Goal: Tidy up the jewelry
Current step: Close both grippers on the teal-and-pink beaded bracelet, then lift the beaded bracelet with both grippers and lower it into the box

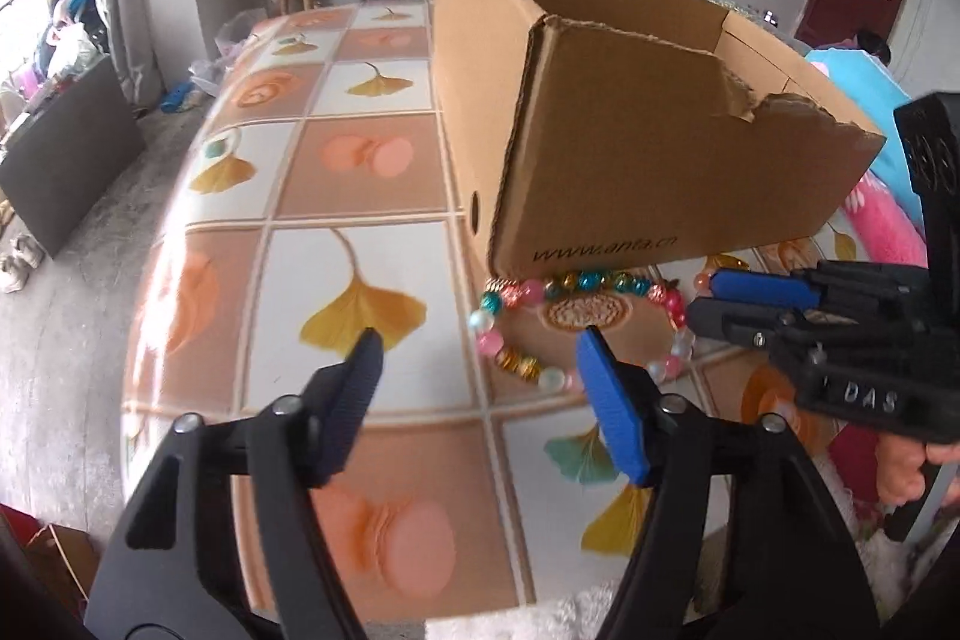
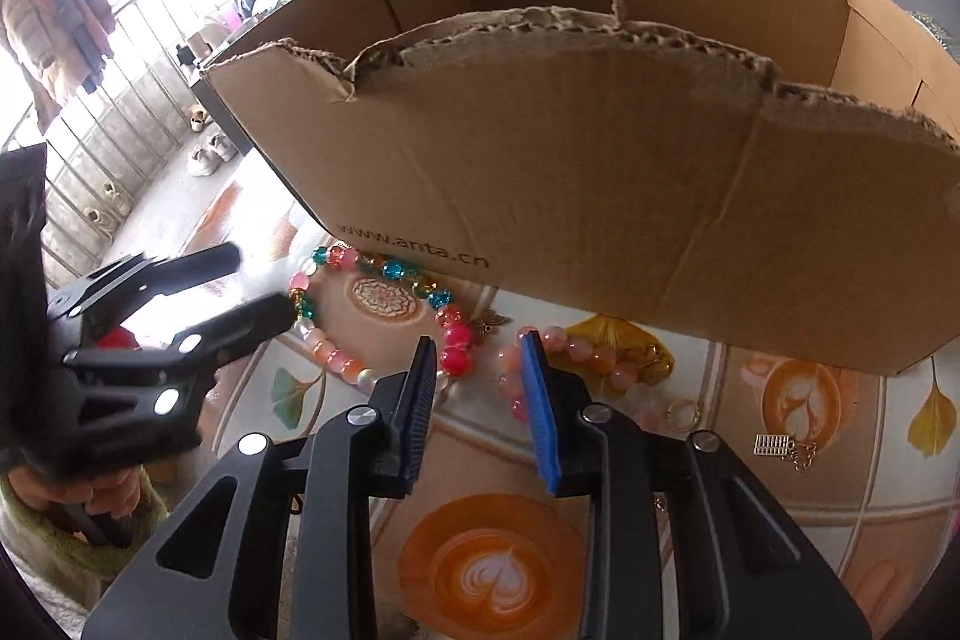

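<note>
Two bead strands lie on the patterned counter [image 2: 498,580] against the front wall of the torn brown cardboard box [image 2: 600,196]: a multicoloured beaded bracelet [image 2: 384,274] and a pink beaded bracelet [image 2: 576,349]. Both the left gripper [image 1: 480,340] and the right gripper [image 2: 477,346] have their jaws released, grasping nothing. Better to straddle one strand squarely, clench, then lift clear over the torn rim.

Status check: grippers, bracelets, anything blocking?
Left gripper and right gripper open, empty. Bead bracelets on table. Cardboard box directly behind them.

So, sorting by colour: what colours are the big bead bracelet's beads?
Pink, teal, gold and milky white on the bead bracelet; clearest in the right wrist view.
</note>
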The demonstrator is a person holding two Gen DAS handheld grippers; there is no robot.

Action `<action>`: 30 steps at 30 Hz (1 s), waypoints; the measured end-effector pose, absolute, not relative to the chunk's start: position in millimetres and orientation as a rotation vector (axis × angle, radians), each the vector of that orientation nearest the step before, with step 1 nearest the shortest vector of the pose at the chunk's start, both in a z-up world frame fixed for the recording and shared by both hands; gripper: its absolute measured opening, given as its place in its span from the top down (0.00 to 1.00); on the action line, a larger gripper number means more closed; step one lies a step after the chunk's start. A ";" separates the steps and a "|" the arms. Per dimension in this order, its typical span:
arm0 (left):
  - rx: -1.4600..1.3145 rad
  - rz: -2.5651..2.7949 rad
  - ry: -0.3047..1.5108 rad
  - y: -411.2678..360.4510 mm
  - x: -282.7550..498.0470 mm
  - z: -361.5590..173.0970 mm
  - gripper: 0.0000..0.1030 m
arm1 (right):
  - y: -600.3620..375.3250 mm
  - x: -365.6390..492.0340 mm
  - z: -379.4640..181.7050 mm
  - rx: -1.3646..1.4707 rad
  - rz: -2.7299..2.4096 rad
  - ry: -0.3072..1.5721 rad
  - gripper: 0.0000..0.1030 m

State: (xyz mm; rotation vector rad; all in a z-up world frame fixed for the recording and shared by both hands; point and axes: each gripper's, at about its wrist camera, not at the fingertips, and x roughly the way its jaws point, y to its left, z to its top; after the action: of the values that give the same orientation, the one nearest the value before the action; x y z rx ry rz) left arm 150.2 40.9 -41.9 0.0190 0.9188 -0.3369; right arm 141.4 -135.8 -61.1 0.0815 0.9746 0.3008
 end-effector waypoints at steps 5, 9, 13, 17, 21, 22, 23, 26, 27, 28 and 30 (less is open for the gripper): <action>0.077 -0.343 0.956 28.9 158.9 -48.9 0.64 | -130.8 142.7 -59.8 0.066 0.314 0.975 0.75; 0.082 -0.332 0.970 26.8 162.7 -50.3 0.82 | -128.9 144.9 -60.0 0.079 0.337 0.980 0.84; 0.090 -0.318 0.967 26.2 162.6 -50.5 0.92 | -129.2 143.5 -58.4 0.078 0.345 0.970 0.89; 0.089 -0.320 0.948 28.4 152.6 -44.1 0.92 | -131.4 138.1 -56.4 0.095 0.365 0.972 0.94; 0.080 -0.316 0.949 32.7 138.7 -37.1 0.92 | -130.4 128.4 -52.0 0.101 0.391 0.970 0.94; 0.078 -0.314 0.954 34.4 136.0 -37.2 0.92 | -131.0 126.5 -52.0 0.107 0.399 0.978 0.94; 0.076 -0.310 0.964 36.1 133.2 -38.8 0.92 | -135.1 123.3 -52.5 0.112 0.401 0.982 0.94; 0.069 -0.310 0.990 40.7 128.6 -46.9 0.92 | -134.9 124.4 -55.9 0.128 0.402 1.001 0.93; 0.064 -0.310 0.992 42.2 127.6 -47.7 0.92 | -135.1 125.9 -56.8 0.137 0.400 1.005 0.93; 0.053 -0.311 0.990 44.3 126.6 -47.8 0.92 | -133.9 128.3 -58.0 0.146 0.401 1.011 0.93; 0.041 -0.312 0.991 45.9 126.4 -47.8 0.92 | -131.6 133.0 -58.4 0.161 0.412 1.016 0.93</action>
State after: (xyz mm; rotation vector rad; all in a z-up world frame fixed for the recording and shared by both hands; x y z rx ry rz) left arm 126.4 45.9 -47.8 0.0406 0.9914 -0.3125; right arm 133.0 -131.6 -58.4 0.1610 1.0163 0.4118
